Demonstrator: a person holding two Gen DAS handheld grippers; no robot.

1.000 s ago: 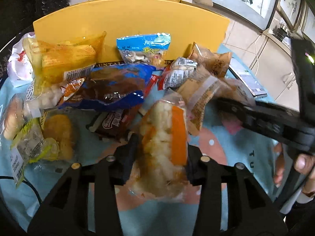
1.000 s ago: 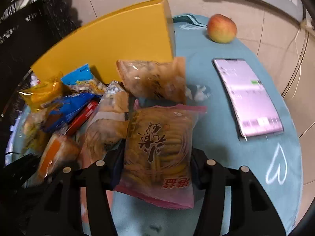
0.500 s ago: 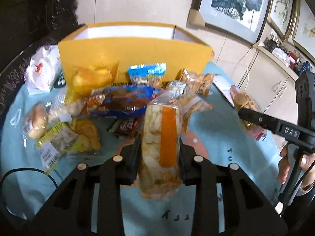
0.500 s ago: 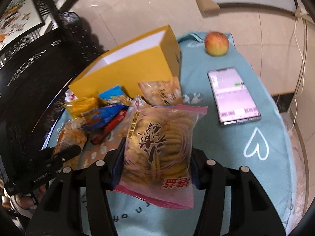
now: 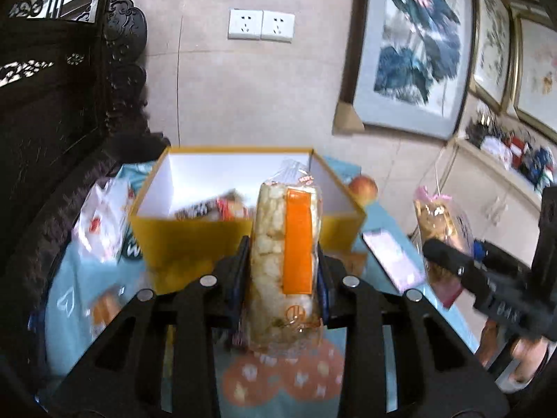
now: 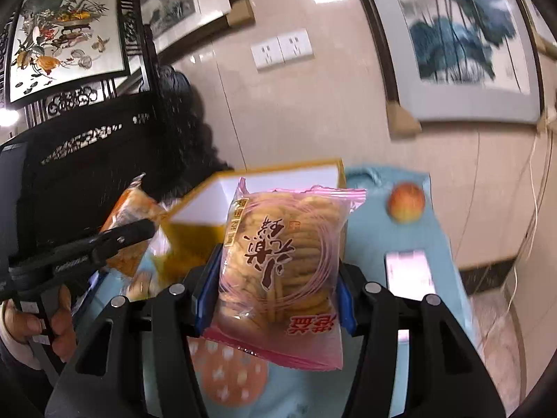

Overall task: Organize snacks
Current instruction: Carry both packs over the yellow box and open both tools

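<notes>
Framed paintings and a double wall socket (image 5: 261,25) are seen behind a table covered with a light blue cloth (image 6: 379,216), on which a yellow box (image 5: 195,240) with a white inside stands open, toward the far edge. The left gripper (image 5: 282,271) is closed narrowly on a tall clear pack of rice crackers (image 5: 278,261) with an orange stripe, held upright above the near edge of the table in front of the box. The right gripper (image 6: 275,289) is closed more widely on a pink-edged bag of biscuits (image 6: 282,257), also held in the air before the box. An apple (image 6: 406,202) and a phone (image 6: 410,271) are lying on the cloth at the right side – well apart from the box. Some packets are already seen inside the box. A risk is judged here: both packs may be brought to the opening together, so the grippers could knock each other – or a soft, slippery wrapper could slide out and fall outside the box.
</notes>
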